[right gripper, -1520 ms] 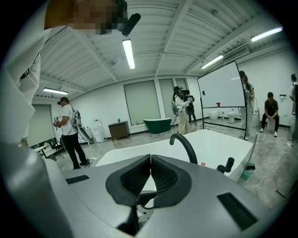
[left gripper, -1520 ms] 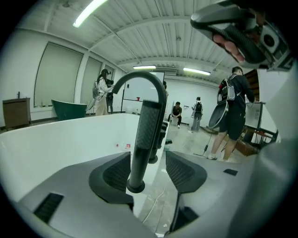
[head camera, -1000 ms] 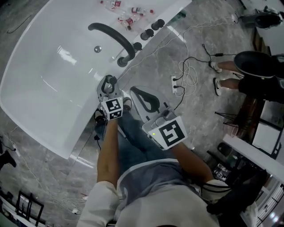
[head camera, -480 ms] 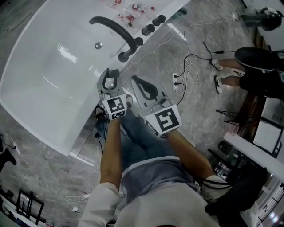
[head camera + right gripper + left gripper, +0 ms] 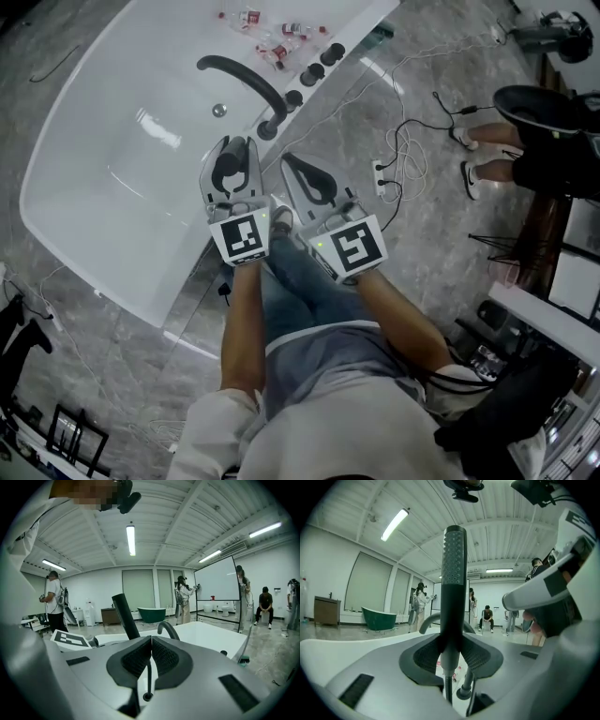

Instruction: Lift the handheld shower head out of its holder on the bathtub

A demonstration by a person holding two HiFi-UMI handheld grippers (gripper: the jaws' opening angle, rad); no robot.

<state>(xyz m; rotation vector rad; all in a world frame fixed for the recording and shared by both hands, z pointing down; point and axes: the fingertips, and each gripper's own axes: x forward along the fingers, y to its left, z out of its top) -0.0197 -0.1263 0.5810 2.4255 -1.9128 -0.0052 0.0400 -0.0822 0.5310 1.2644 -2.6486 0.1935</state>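
Observation:
The black stick-shaped shower head (image 5: 453,573) stands upright between the pads of my left gripper (image 5: 451,641), which is shut on its handle. Its thin hose (image 5: 448,689) hangs down below the jaws. In the head view the left gripper (image 5: 232,143) hangs over the rim of the white bathtub (image 5: 122,187), with the shower head (image 5: 228,170) seen end-on in its jaws. My right gripper (image 5: 289,161) is close beside it on the right, over the floor, shut with nothing between its pads (image 5: 140,656). The right gripper view shows the shower head (image 5: 124,613) as a tilted black rod. The holder is hidden.
A black arched faucet (image 5: 242,80) and round black knobs (image 5: 309,71) sit on the tub's rim, with small bottles (image 5: 274,39) behind them. Cables and a power strip (image 5: 385,174) lie on the stone floor at the right. A person (image 5: 544,131) stands at the far right.
My left gripper has risen from the tub's rim toward the camera with the shower head in its jaws. The right gripper has come up a little beside it.

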